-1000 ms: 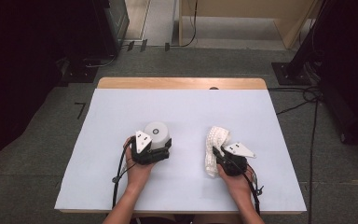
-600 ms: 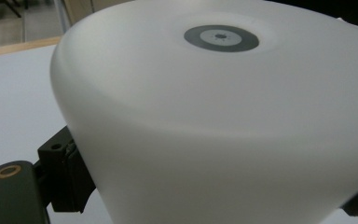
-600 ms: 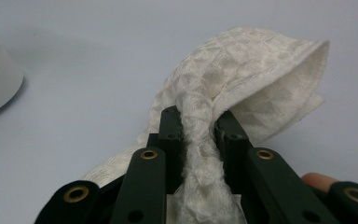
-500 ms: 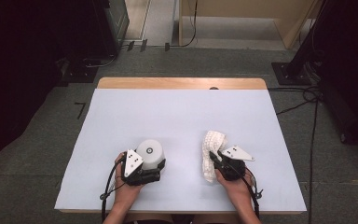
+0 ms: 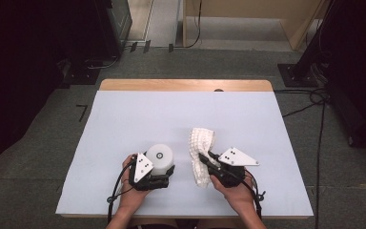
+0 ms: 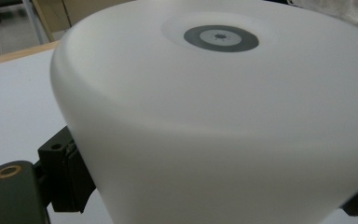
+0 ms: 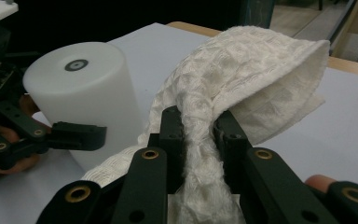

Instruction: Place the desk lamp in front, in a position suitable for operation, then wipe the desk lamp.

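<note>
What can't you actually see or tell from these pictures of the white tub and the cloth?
- White cylinder: in the left gripper view it is so close that its base and far side are cut off.
- Left gripper: its jaw tips lie behind the cylinder in the high view.
- Cloth: the pinched part is hidden between the right gripper jaws.
- Cloth's lower end: cut off at the bottom edge of the right gripper view.

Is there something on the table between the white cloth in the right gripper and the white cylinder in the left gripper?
Nothing visible. The right gripper is shut on the cloth, and the cylinder sits between the jaws of the left gripper. Between the two lies a strip of bare table.
</note>
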A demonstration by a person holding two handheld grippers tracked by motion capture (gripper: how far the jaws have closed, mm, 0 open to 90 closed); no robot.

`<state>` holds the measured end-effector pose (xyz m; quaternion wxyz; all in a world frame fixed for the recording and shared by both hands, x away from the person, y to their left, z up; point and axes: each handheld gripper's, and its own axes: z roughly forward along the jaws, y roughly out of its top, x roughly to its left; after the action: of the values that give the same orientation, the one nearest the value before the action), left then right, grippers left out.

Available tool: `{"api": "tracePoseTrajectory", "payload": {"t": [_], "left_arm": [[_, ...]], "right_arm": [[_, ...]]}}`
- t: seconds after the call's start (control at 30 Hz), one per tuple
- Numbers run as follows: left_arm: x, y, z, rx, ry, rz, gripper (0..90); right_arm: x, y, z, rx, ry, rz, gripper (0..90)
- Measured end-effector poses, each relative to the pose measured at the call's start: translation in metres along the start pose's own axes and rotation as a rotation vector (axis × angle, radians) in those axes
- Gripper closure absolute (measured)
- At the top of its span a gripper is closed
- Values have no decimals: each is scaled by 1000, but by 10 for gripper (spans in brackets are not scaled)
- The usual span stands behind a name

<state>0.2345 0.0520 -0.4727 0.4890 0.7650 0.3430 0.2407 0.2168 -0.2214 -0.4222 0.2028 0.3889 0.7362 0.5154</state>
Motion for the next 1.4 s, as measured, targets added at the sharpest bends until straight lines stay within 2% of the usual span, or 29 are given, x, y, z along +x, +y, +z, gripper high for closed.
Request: {"api": "tracePoseTrajectory", "payload": {"t": [0.07, 0.2, 0.33, 0.37, 0.43, 0.5, 0.57, 0.67, 0.8, 0.97, 1.03, 1.13, 1.2, 1.27, 1.33, 1.4], "left_arm": [[-1, 1, 0, 4, -9, 7, 84], [-5, 3, 1, 11, -27, 10, 84], [-13, 6, 4, 28, -24, 54, 84], [-15, 7, 4, 33, -26, 66, 84], [-18, 8, 6, 42, -27, 75, 84], [-21, 8, 8, 45, -23, 78, 84], [-21, 9, 9, 48, -25, 82, 84], [-19, 10, 9, 54, -31, 90, 84], [-18, 10, 10, 47, -42, 86, 83], [-15, 9, 11, 34, -63, 71, 81], [-15, 10, 11, 32, -65, 71, 80], [-18, 12, 11, 26, -68, 79, 78], [-20, 15, 8, 12, -53, 109, 74], [-20, 19, 5, 2, -55, 114, 65], [-19, 20, 7, 10, -60, 113, 66], [-19, 17, 10, 11, -67, 113, 71]], "right_arm": [[5, 1, 1, -5, -2, -9, 767], [13, 3, 5, 7, 28, -39, 765], [23, 10, 6, -5, 52, -50, 766], [26, 12, 6, -10, 56, -67, 764], [32, 16, 8, -16, 68, -78, 764], [34, 19, 12, -3, 100, -69, 765], [34, 20, 16, 8, 151, -32, 764], [36, 20, 19, 14, 135, -62, 765], [33, 21, 20, 25, 142, -62, 766], [28, 21, 22, 37, 161, -35, 768], [26, 22, 22, 45, 152, -43, 769], [22, 23, 19, 66, 135, -46, 772], [21, 23, 18, 74, 112, -54, 773], [19, 22, 17, 93, 93, -55, 774], [15, 21, 16, 76, 115, -13, 774], [14, 19, 18, 87, 109, -25, 774]]}}
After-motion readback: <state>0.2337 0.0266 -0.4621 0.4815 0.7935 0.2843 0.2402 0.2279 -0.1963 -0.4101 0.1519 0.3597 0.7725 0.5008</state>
